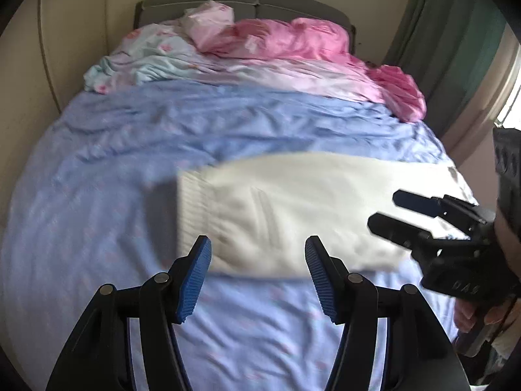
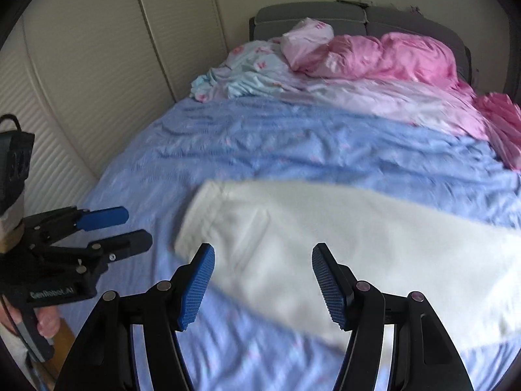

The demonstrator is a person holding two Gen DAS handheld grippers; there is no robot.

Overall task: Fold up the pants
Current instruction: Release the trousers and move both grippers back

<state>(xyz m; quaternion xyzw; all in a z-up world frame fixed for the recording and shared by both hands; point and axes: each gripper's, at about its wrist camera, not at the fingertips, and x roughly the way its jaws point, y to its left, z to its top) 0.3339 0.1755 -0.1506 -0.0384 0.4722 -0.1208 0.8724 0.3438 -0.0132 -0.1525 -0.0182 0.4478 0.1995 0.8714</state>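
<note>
On the blue bedsheet (image 1: 130,228) lie the white pants (image 1: 293,208), folded lengthwise. Above them hang the left gripper (image 1: 257,277) and right gripper (image 2: 262,285), both spread apart, holding nothing.

White knit pants (image 1: 293,208) folded into a long band on a bed.
They lie flat across the frame's middle, ribbed waistband at the left end.

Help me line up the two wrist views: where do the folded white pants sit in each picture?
Left wrist view: folded white pants lie across the lower middle, beyond the open left gripper.
Right wrist view: pants run from centre to the lower right edge.
Shared landmark: crumpled pink duvet at the grey headboard.
</note>
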